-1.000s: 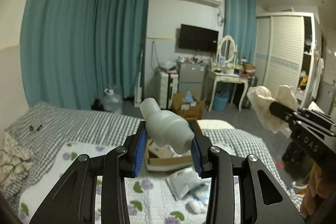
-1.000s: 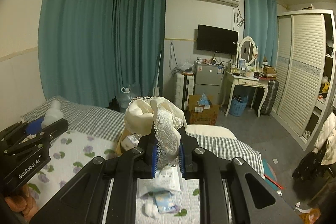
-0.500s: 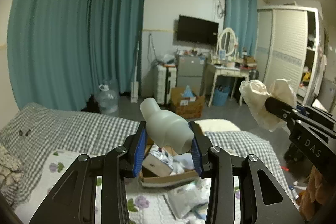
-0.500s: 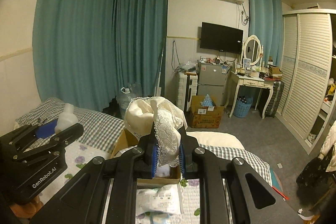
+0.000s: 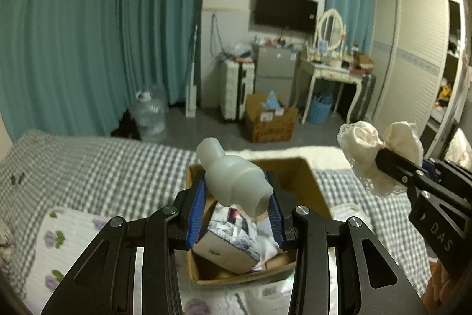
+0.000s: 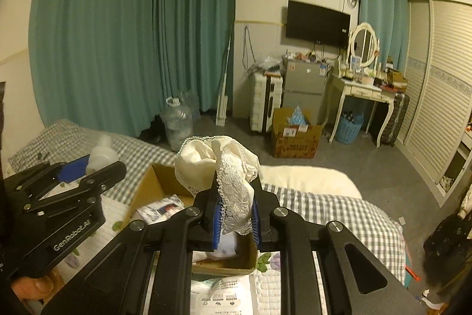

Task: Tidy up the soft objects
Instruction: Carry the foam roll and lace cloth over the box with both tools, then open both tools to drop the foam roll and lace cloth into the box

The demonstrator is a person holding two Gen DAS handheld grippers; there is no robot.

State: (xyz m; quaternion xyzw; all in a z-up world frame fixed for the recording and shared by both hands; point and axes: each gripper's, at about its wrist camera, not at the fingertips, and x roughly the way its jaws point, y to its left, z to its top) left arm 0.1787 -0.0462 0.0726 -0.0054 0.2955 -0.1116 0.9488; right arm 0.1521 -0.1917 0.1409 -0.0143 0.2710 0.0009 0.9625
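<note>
- Your left gripper (image 5: 236, 208) squeezes a soft white bottle (image 5: 233, 179). The bottle lies slanted, its neck pointing up and to the left.
- The open box (image 5: 309, 185) sits on the bed (image 5: 97, 161), right below and a little ahead of the bottle. This hand looks nearer to it.
- Your right gripper (image 6: 235, 222) pinches a cream lace cloth (image 6: 221, 164), over the box's right side.

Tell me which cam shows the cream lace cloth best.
Right wrist. The lace cloth fills the frame centre, pinched in the right claw, with its lace trim sharp. The left wrist view shows it only small at the right edge, side-on, partly behind that claw.
</note>
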